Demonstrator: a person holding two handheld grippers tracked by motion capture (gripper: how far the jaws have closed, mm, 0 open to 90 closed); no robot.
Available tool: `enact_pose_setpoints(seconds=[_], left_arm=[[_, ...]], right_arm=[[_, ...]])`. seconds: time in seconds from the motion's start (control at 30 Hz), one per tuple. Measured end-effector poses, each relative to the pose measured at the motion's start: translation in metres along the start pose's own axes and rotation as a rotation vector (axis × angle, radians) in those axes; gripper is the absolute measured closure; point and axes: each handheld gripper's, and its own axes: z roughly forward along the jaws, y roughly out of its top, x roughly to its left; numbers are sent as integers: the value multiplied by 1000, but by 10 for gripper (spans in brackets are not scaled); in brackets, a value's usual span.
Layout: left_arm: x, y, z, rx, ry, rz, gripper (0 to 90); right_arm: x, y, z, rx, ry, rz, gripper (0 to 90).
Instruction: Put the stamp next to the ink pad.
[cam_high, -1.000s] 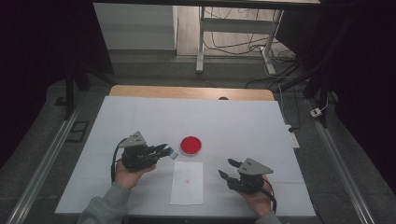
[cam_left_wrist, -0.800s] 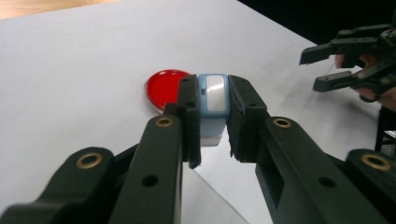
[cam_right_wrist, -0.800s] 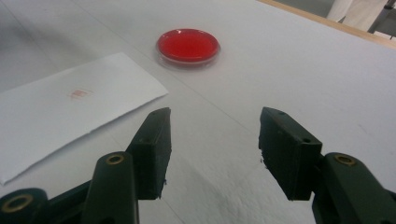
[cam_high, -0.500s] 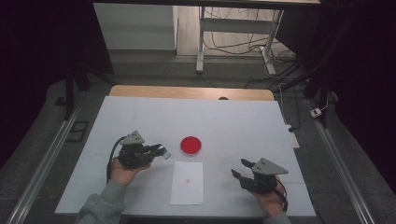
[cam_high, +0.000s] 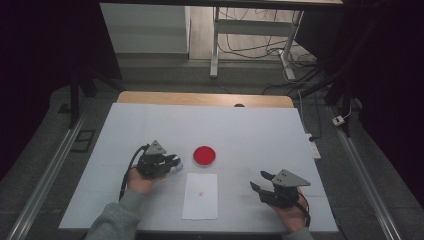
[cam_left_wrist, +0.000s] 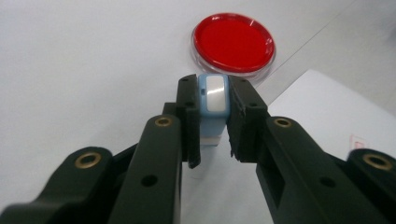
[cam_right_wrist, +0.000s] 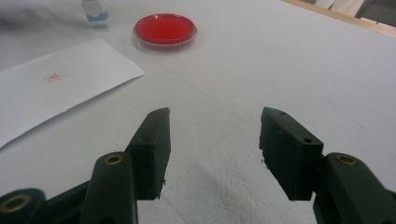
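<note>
The left gripper (cam_high: 172, 162) sits left of centre in the high view, clenched on a small blue-and-white stamp (cam_left_wrist: 213, 100); in the left gripper view the little block is pinched upright between the two black jaws, its pale top facing up. Since a second ago that hand has slid a little to the left and sunk toward the desk (cam_high: 260, 130), drawing the stamp back from the red ink pad (cam_high: 205, 155), which lies just right of it, near but apart. I can't tell whether the stamp's foot touches the surface.

The right gripper (cam_high: 261, 181) rests at the lower right of the high view with its jaws apart and nothing between them. It has drifted outward to the right, away from the sheet of paper (cam_high: 200, 196), and now holds well clear of it.

The paper lies at the lower middle, below the pad, and bears one faint red mark (cam_right_wrist: 55, 77) near its centre. So my guess is the print is made, and the stamp is being put down beside the pad, with the free hand standing off
</note>
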Motion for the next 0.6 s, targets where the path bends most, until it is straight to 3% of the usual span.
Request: enact_pose_setpoints(seconds=[0.13,0.33,0.6], left_arm=[[0,-1,4,20,6,9,754],[0,-1,5,13,1,14,741],[-2,0,-1,-30,-4,20,535]], right_arm=[[0,0,0,1,-2,5,428],[-1,0,-1,5,-8,5,426],[-1,0,-1,2,-11,3,425]])
